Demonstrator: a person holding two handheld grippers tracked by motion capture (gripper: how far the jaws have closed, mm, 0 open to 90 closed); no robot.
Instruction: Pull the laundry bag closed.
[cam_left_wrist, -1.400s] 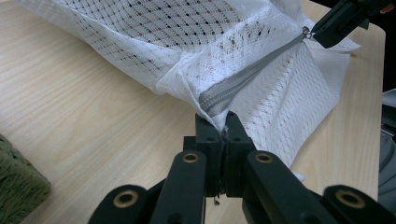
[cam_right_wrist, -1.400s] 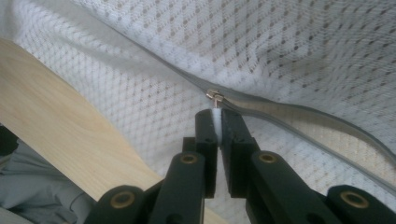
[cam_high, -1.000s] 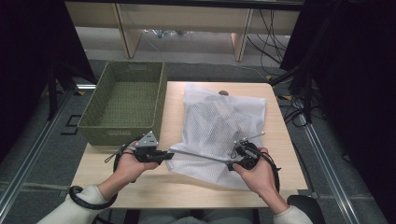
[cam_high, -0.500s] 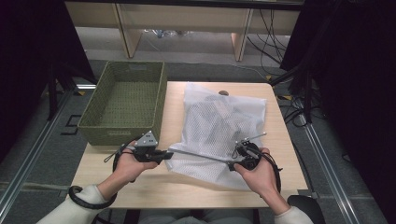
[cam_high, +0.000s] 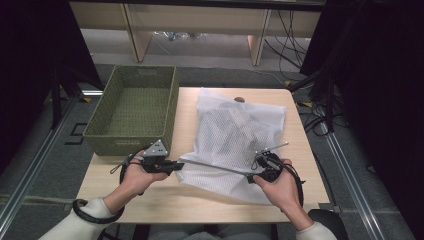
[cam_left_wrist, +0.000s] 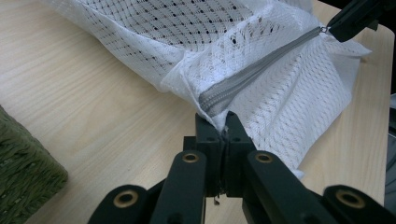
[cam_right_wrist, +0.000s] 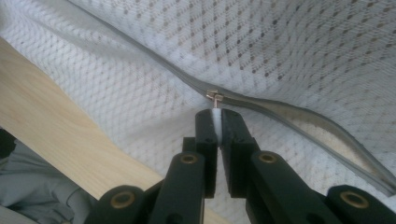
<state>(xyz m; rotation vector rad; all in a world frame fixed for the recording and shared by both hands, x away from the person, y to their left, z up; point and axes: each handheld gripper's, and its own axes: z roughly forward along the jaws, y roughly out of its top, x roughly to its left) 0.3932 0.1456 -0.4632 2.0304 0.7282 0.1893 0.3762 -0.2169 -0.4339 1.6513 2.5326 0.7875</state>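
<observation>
Left gripper: pinching the mesh bag's corner at the zipper's end, lower centre of its view.
Right gripper: clamping the white zipper pull.
Bag: lying mid-table, right of the green basket.
Handling: light, limp, likely bunching; gripping corner and pull is holding the zipper taut.
Views: the right gripper view is showing the slider; the high view is showing the basket.
</observation>
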